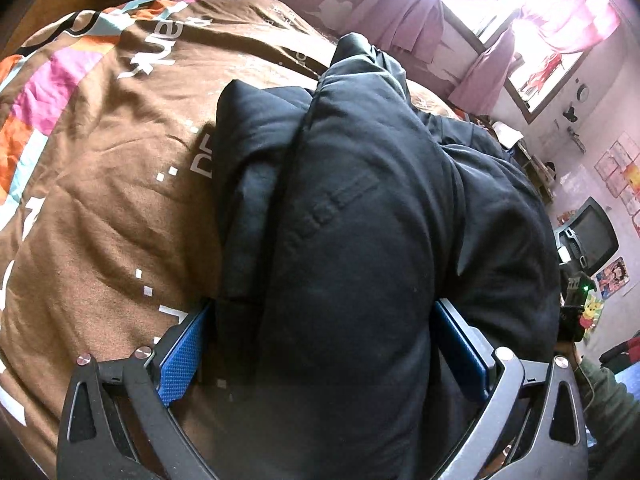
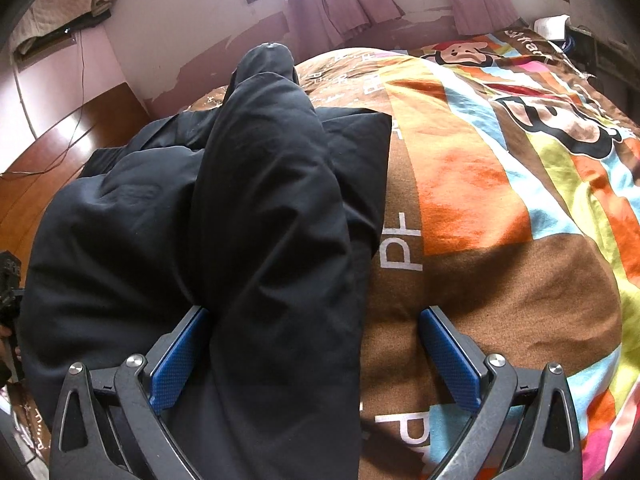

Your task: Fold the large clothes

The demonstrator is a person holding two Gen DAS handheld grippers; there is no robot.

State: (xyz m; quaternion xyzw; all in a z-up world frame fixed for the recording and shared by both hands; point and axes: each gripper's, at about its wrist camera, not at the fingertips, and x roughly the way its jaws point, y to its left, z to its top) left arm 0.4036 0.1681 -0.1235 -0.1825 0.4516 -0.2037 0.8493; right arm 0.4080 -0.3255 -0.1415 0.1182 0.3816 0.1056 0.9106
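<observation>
Left wrist view is showing your left gripper (image 1: 320, 344) spread wide around the black padded jacket (image 1: 360, 220), which is lying bunched on the brown bedspread (image 1: 100, 200). Your right gripper (image 2: 316, 356) is gaping too, gripping nothing. You should be closing both on one edge and lifting evenly.

Bare bedspread (image 2: 500, 280) beside bulky jacket (image 2: 240, 200)

A brown bedspread with bright orange, pink and blue patches (image 2: 500, 208) fills the foreground; at twelve o'clock, pink curtains (image 2: 340, 4) hang under sunlit windows (image 1: 532, 8); pink walls with peeling paint (image 2: 208, 60); at nine o'clock, perhaps a glossy wooden headboard (image 2: 52, 144).
</observation>
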